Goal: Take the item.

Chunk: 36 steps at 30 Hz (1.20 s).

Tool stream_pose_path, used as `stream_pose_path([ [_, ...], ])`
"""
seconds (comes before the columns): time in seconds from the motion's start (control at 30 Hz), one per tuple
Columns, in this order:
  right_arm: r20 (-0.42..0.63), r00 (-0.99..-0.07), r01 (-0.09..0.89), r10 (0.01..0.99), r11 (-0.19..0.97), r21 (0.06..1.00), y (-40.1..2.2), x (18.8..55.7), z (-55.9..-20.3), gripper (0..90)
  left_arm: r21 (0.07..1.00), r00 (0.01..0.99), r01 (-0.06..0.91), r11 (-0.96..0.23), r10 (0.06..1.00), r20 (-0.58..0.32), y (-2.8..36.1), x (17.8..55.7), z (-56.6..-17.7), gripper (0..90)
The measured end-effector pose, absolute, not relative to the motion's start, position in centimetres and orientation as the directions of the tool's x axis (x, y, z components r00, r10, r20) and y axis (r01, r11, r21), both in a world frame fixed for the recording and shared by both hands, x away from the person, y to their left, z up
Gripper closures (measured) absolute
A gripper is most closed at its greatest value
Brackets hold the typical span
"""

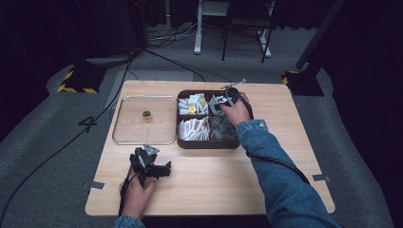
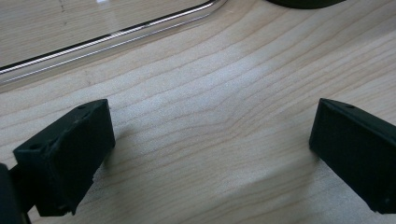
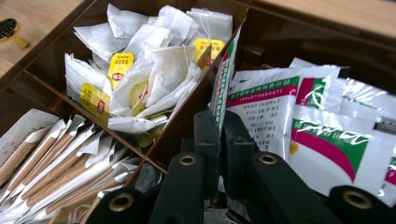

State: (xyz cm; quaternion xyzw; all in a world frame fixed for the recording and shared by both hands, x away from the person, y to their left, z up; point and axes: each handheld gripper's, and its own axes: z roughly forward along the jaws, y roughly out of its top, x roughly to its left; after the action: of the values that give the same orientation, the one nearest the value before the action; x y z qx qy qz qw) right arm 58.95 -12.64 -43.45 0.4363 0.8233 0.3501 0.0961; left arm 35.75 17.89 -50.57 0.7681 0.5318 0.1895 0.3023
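Over at the left side of the table, my left gripper rests low near the front edge, jaws spread wide with bare wood between them, nothing held. Just beyond it lies the clear tray, flat and glassy, with a small gold-topped knob at its middle.

Moving right, the dark divided box sits toward the far edge. Near-left compartment: paper stick sachets, slim and stiff enough to slide out endways. Far-left compartment: tea bags with yellow tags, feather-light, soft, strings loose, easy to snag a neighbour.

And here's my right gripper, down in the box's far-right compartment, jaws drawn nearly together on the top edge of a green-and-magenta sachet standing on end against the divider. It looks pinched, though I can't be sure the grip is firm. More of these foil sachets lie flat beside it. I'd judge them light, glossy and slippery, crinkling under pressure; the sealed top seam is the place to hold, not the filled belly, which would squash and slip.
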Motion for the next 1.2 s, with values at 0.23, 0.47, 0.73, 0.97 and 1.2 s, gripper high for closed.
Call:
stream_pose_path([
  [0.23,0.146,-0.601,0.637,0.786,0.359,0.682,-13.3,58.6,-42.1,87.4,0.666,0.362,0.702,-0.252,0.932,-0.030,17.9,35.7,-50.6,0.4],
  [0.47,0.159,-0.609,0.609,0.777,0.330,0.721,-15.1,58.1,-39.9,87.4,0.666,0.363,0.702,-0.252,0.931,-0.030,17.9,35.8,-50.6,0.4],
  [0.73,0.186,-0.637,0.581,0.748,0.307,0.753,-17.2,56.9,-37.4,87.5,0.664,0.366,0.701,-0.259,0.930,-0.024,17.9,35.8,-50.5,0.4],
  [0.97,0.209,-0.656,0.570,0.726,0.293,0.768,-18.4,55.5,-36.0,87.5,0.665,0.366,0.701,-0.259,0.930,-0.023,17.9,35.8,-50.5,0.4],
  [1.2,0.225,-0.697,0.542,0.681,0.295,0.787,-19.6,53.2,-34.6,87.5,0.666,0.364,0.701,-0.254,0.931,-0.027,17.9,35.8,-50.6,0.4],
])
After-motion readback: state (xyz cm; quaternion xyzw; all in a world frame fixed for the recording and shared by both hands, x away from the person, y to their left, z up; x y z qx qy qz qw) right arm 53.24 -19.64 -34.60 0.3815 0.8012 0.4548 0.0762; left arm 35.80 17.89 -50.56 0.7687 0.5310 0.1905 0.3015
